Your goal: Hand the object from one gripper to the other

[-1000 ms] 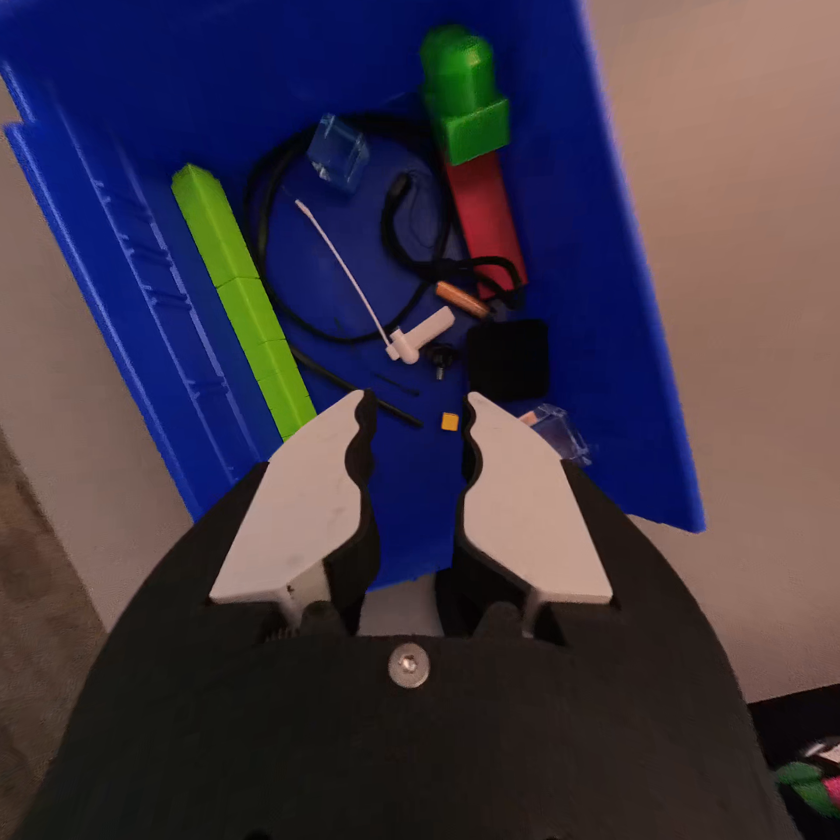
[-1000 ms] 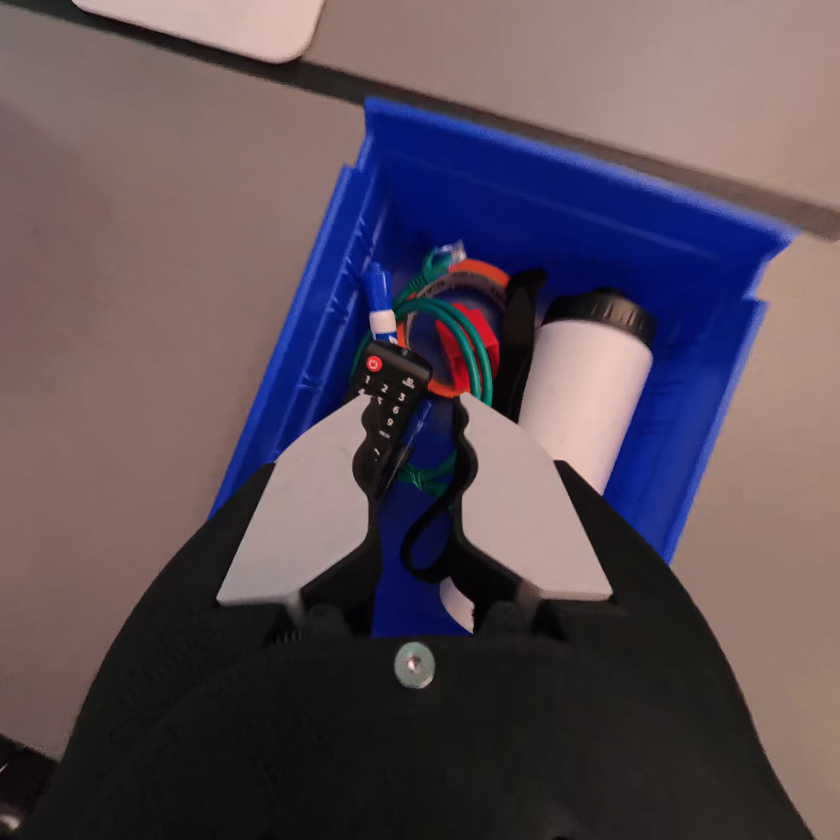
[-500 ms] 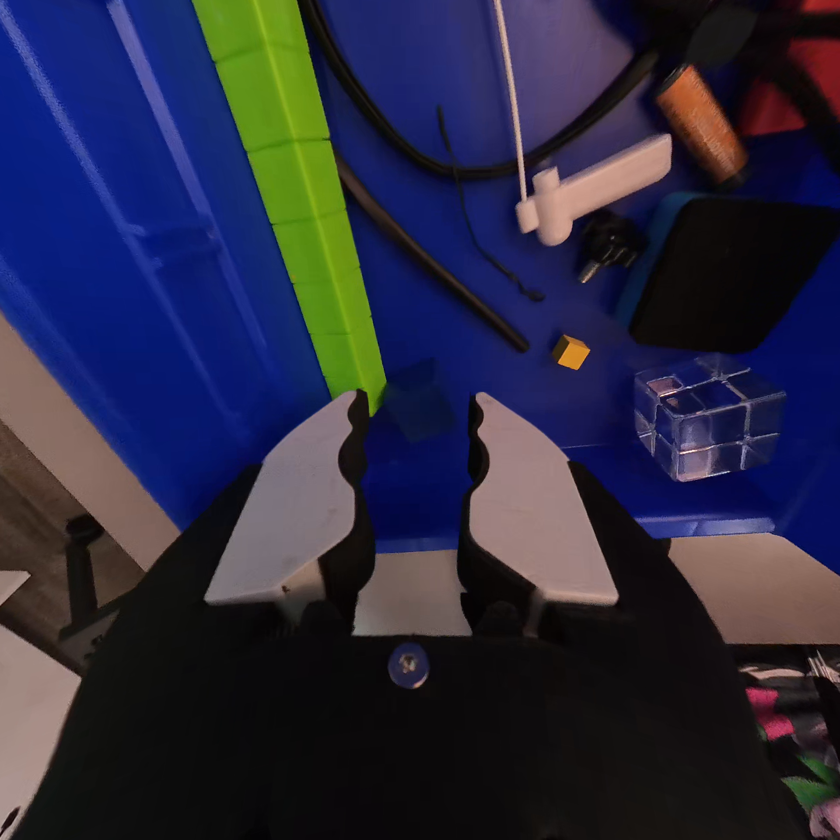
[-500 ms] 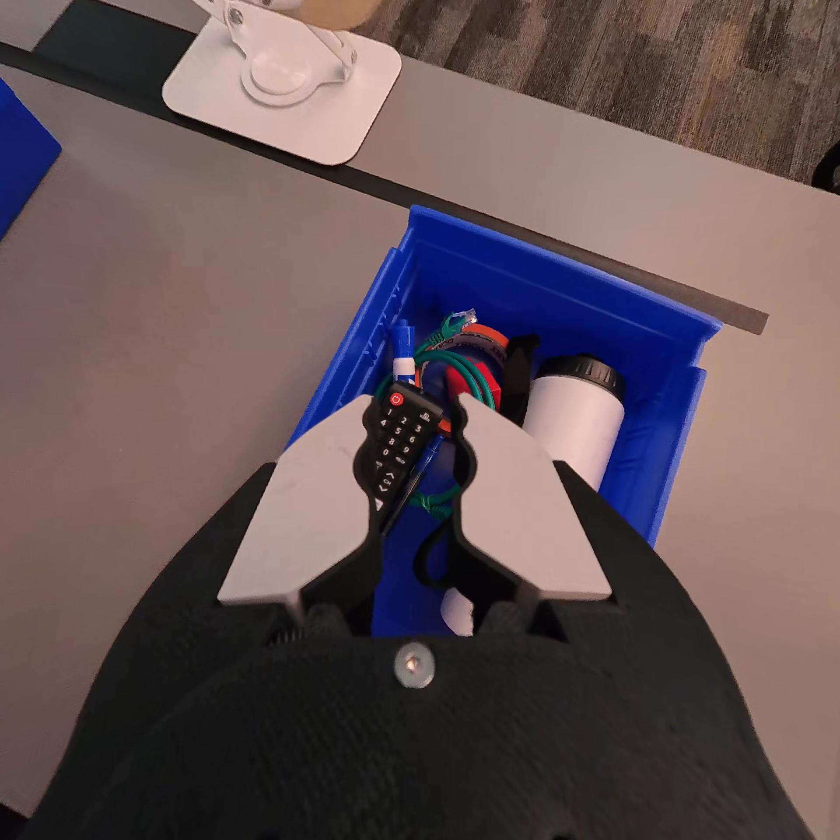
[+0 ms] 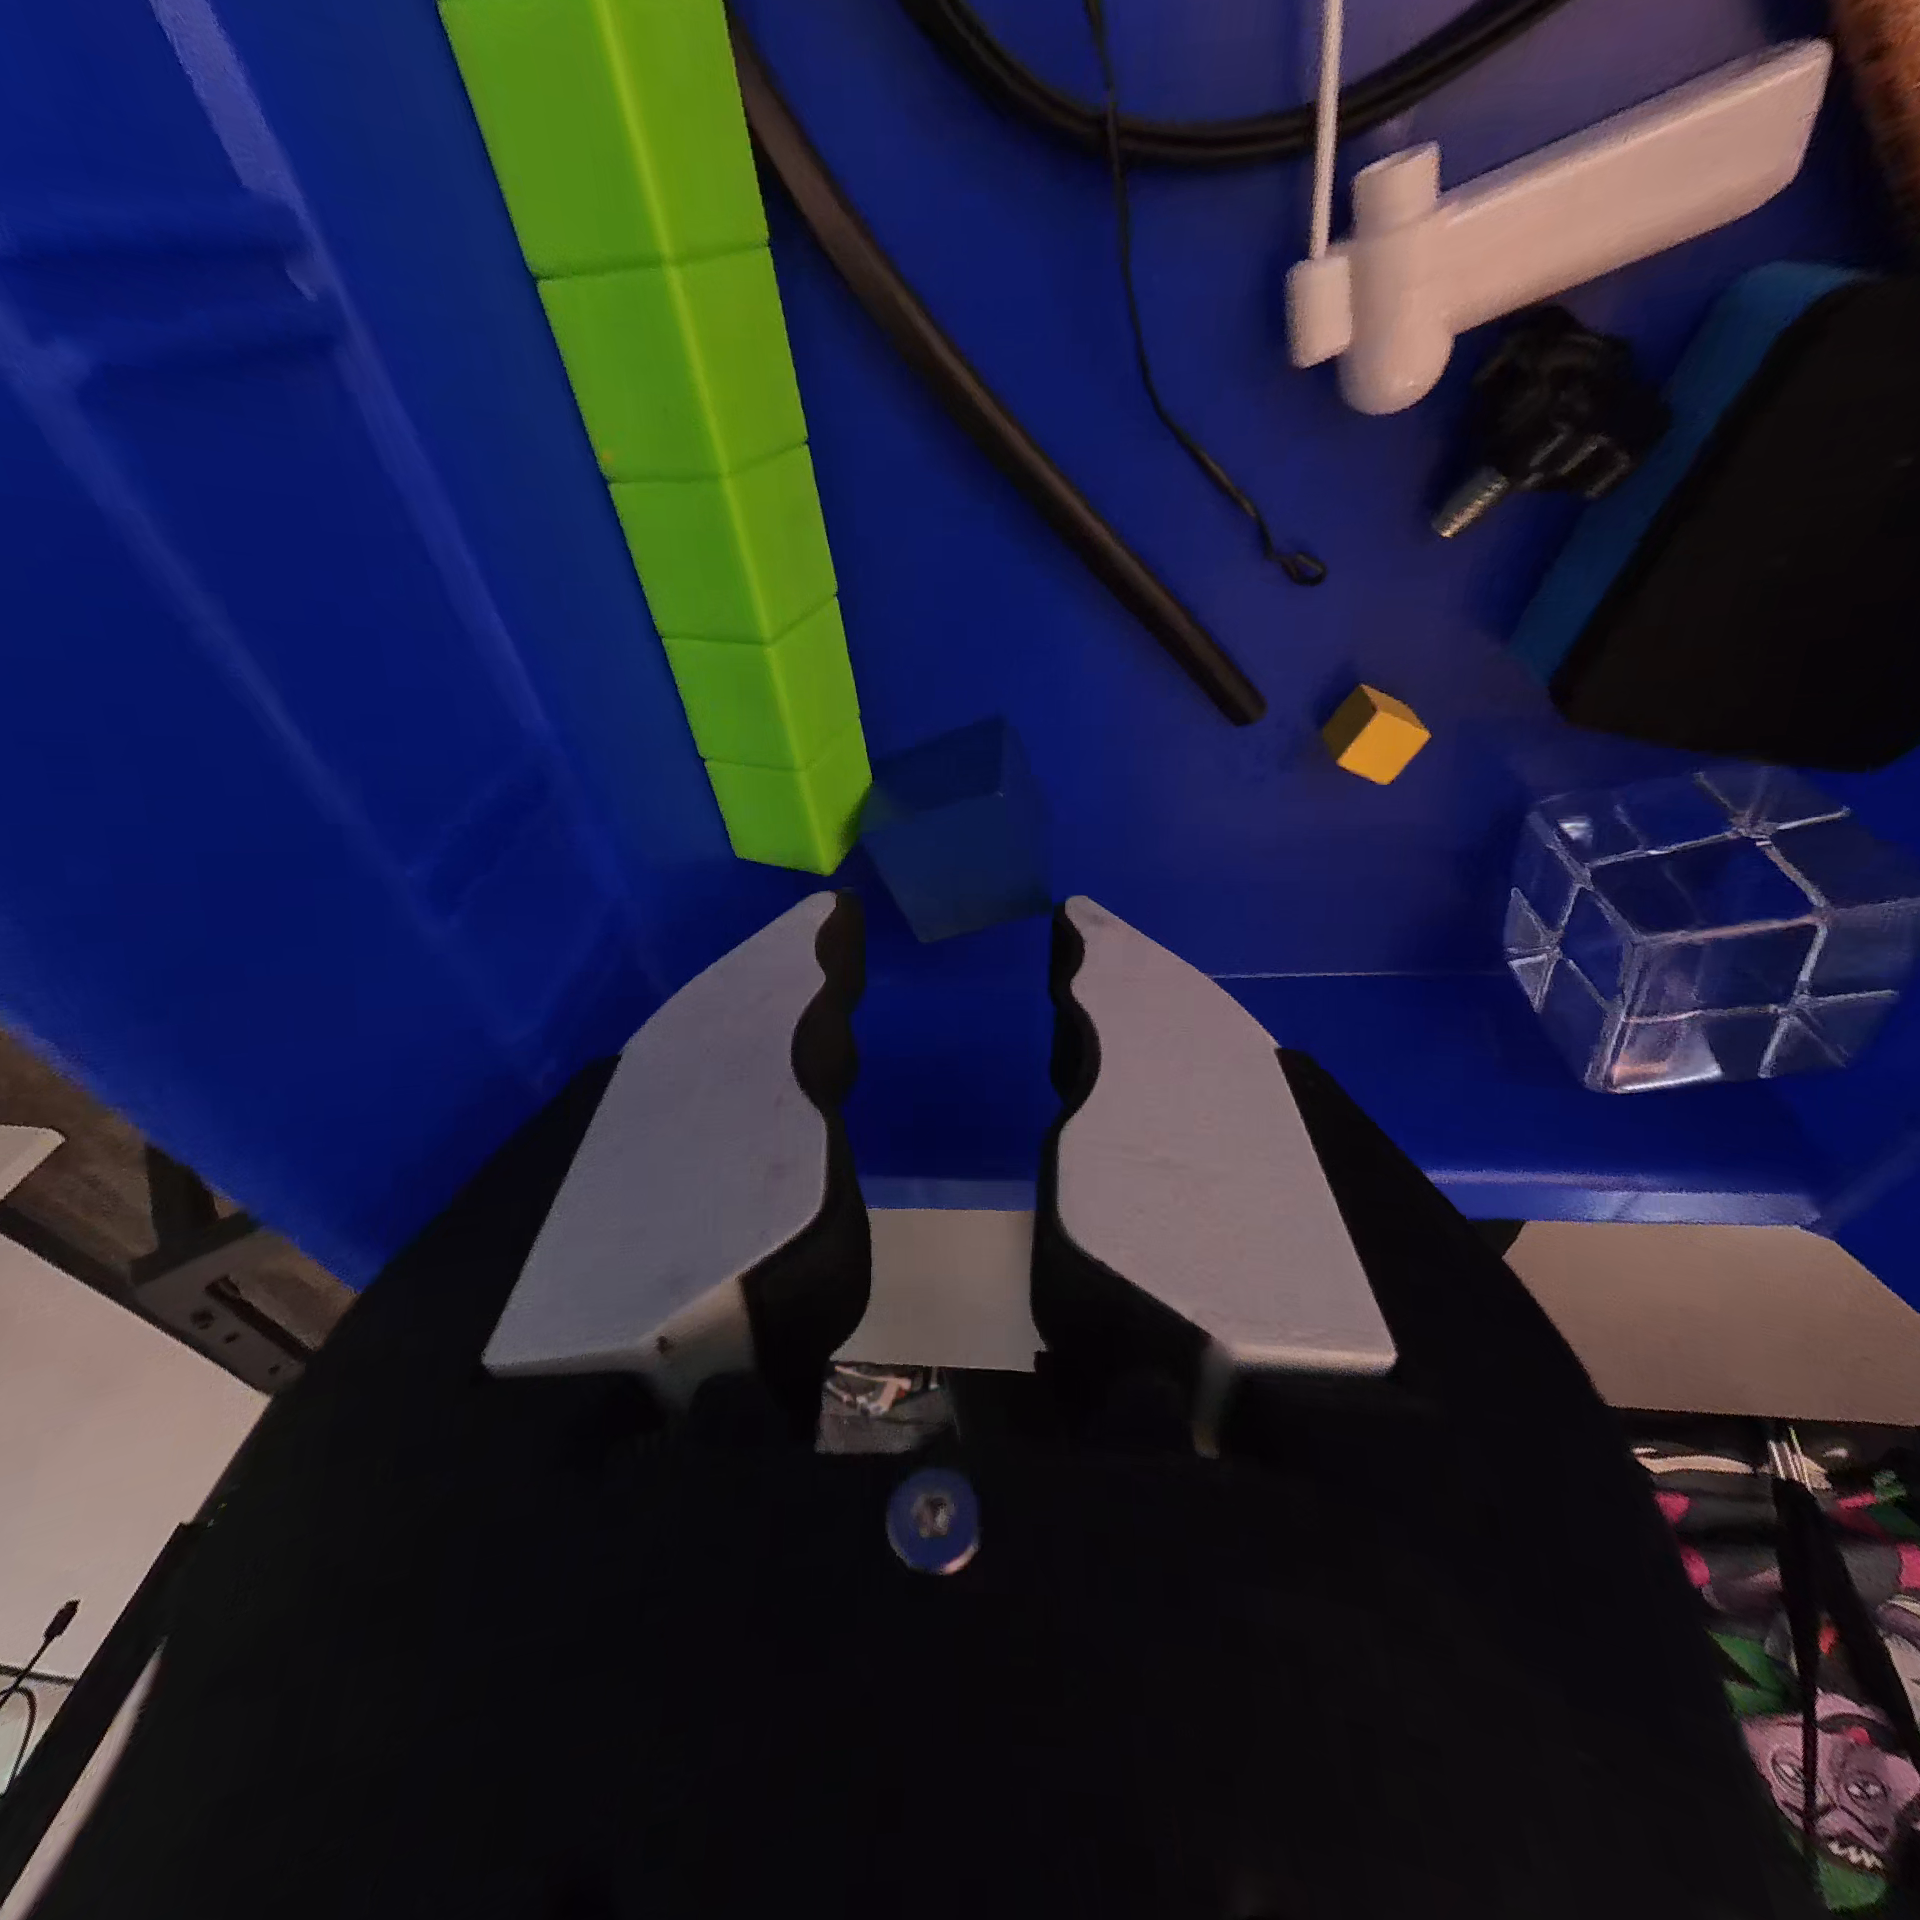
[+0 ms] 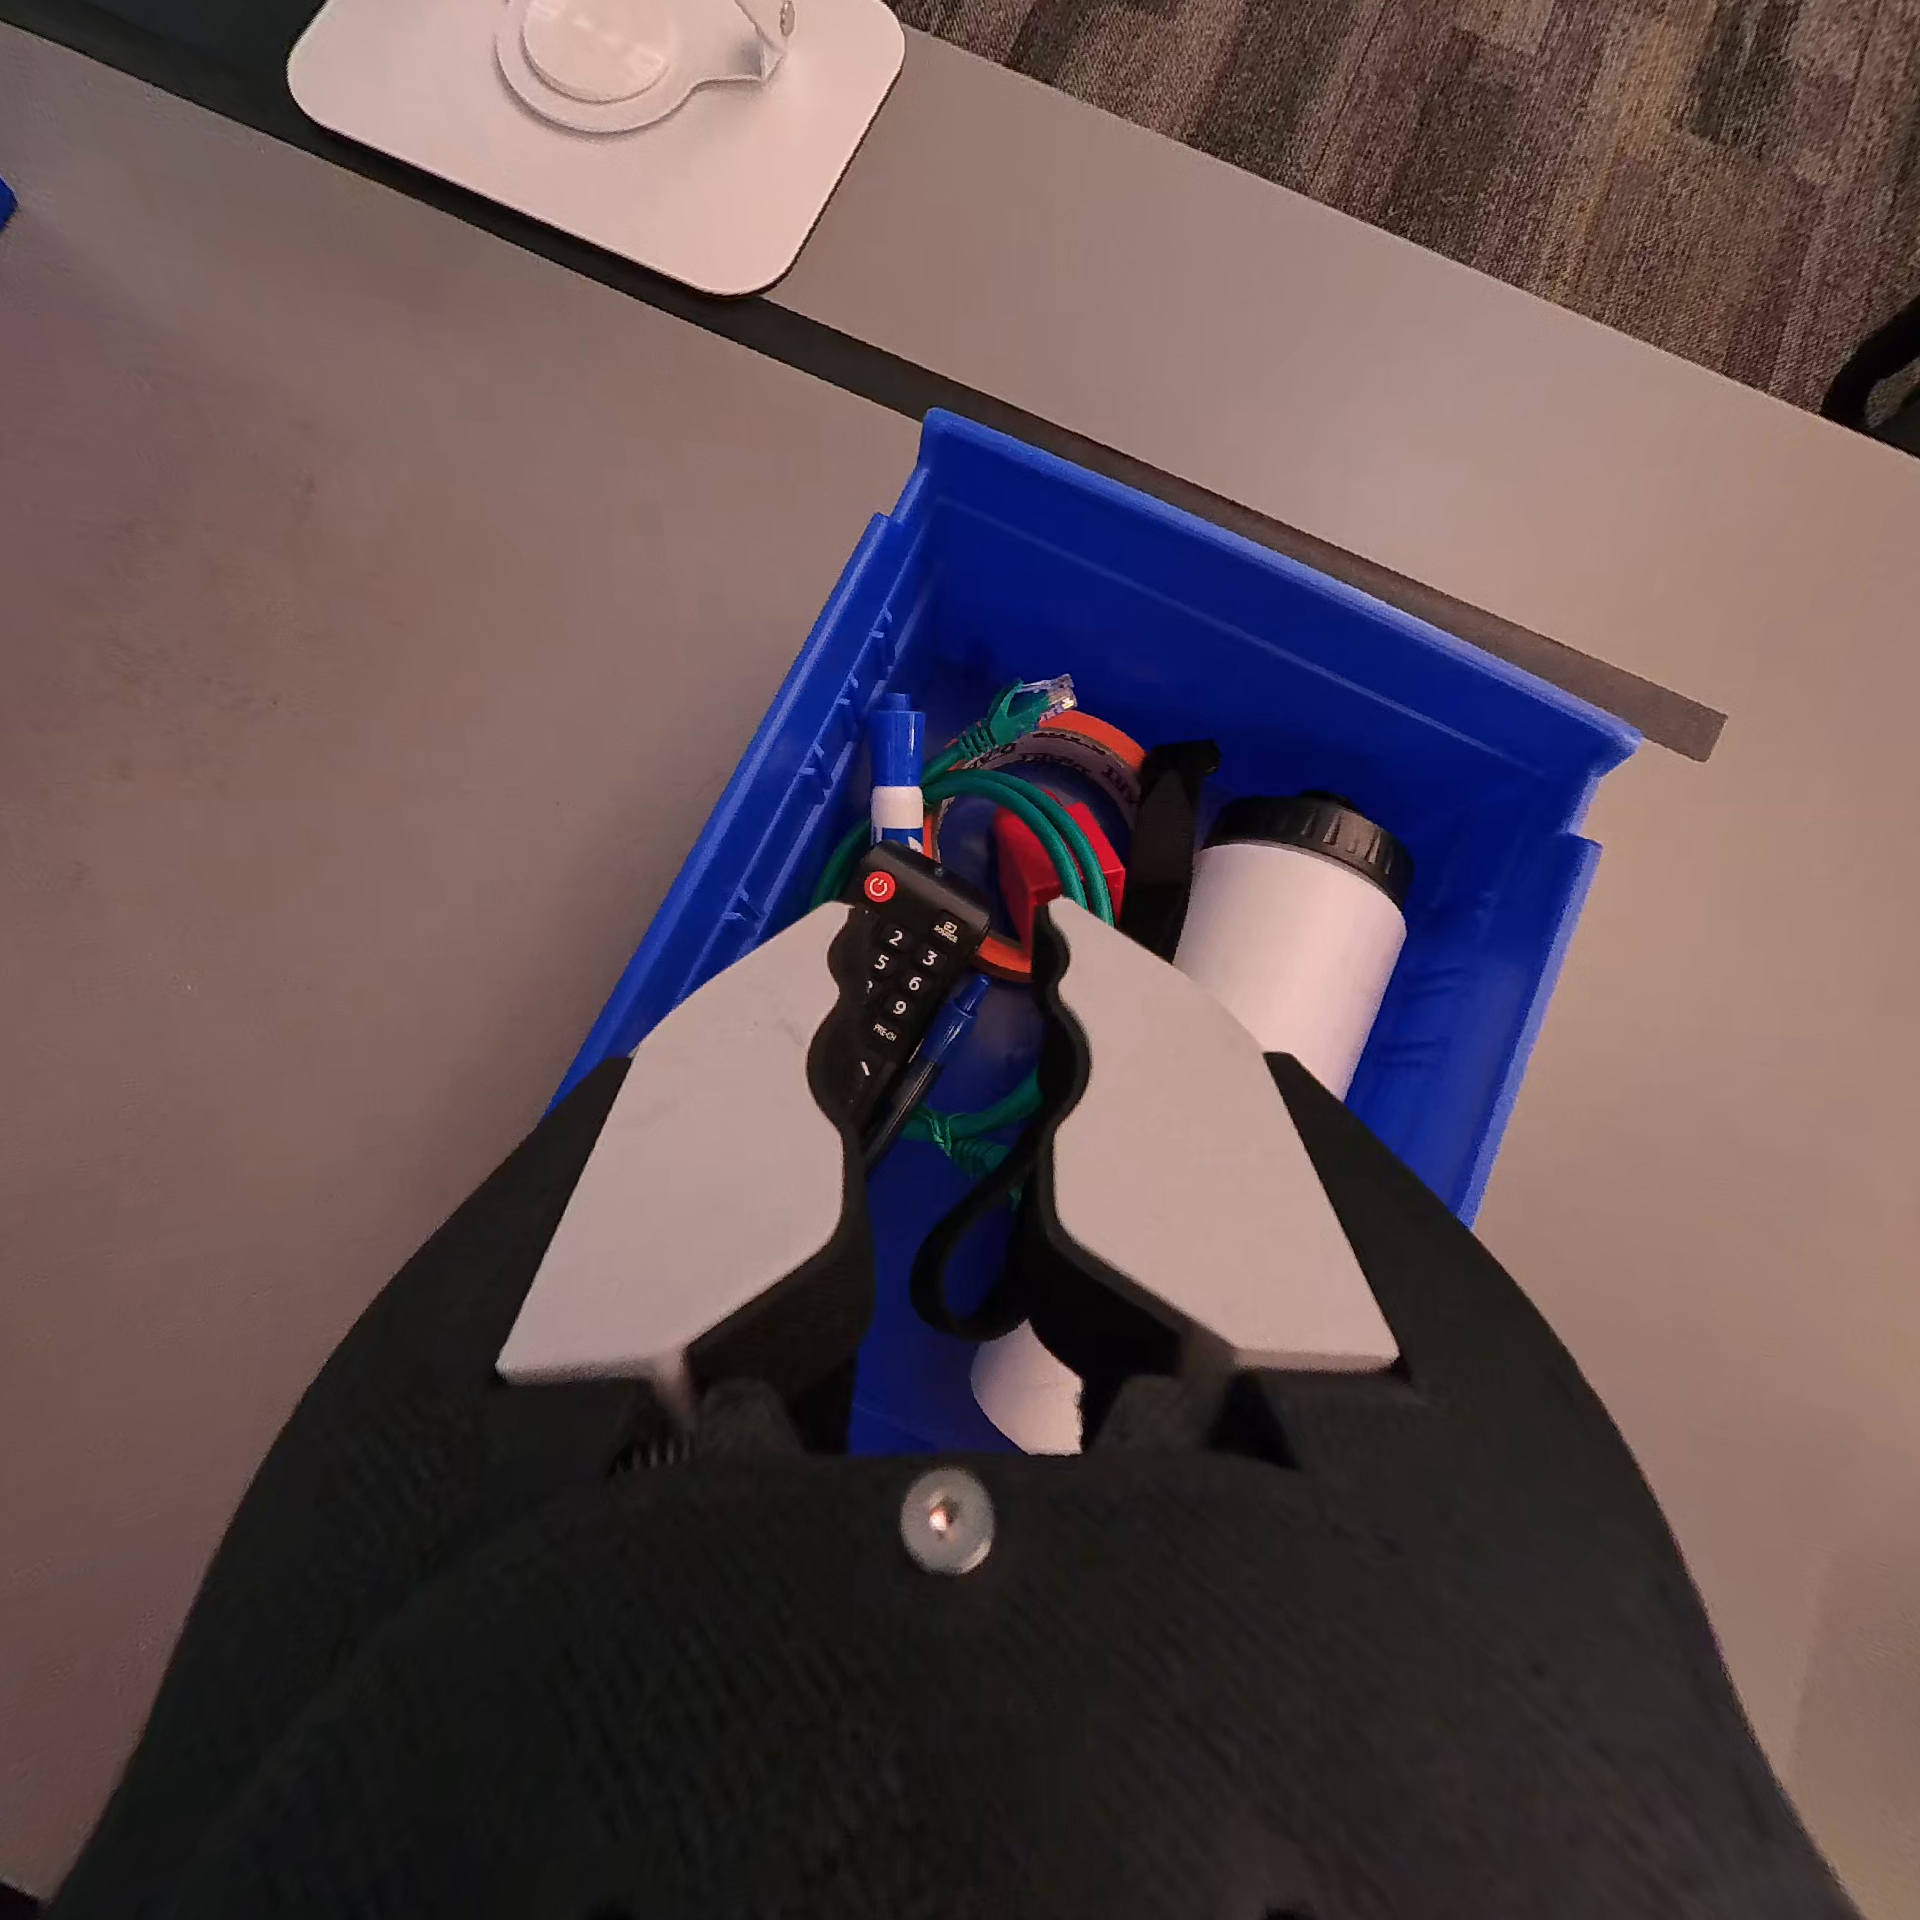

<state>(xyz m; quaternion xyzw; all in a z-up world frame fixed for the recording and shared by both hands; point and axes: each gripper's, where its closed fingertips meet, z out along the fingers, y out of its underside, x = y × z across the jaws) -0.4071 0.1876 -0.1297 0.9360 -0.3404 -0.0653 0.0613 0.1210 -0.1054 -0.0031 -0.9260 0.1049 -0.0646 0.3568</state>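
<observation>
My left gripper (image 5: 954, 909) is open, low inside a blue bin (image 5: 260, 623). Its fingertips sit just short of a small blue cube (image 5: 951, 831) that lies on the bin floor at the end of a long green segmented bar (image 5: 686, 416). The cube is not between the jaws. My right gripper (image 6: 940, 920) is open and empty. It hovers above a second blue bin (image 6: 1247, 623) that holds a black remote (image 6: 904, 977), a white bottle (image 6: 1299, 935), a green cable (image 6: 1039, 831) and an orange tape roll (image 6: 1081, 743).
The left bin also holds a tiny yellow cube (image 5: 1374, 732), a clear cube (image 5: 1704, 935), a white plastic piece (image 5: 1538, 208), a black pad (image 5: 1766, 582) and a black cable (image 5: 987, 384). A white stand base (image 6: 623, 135) sits at the grey table's far edge. Across from one pair of fingers to the other is roughly 60 cm.
My left gripper has dropped into its bin and closed in on the small blue cube. My right gripper has pulled up and back from its bin. Both stay open.
</observation>
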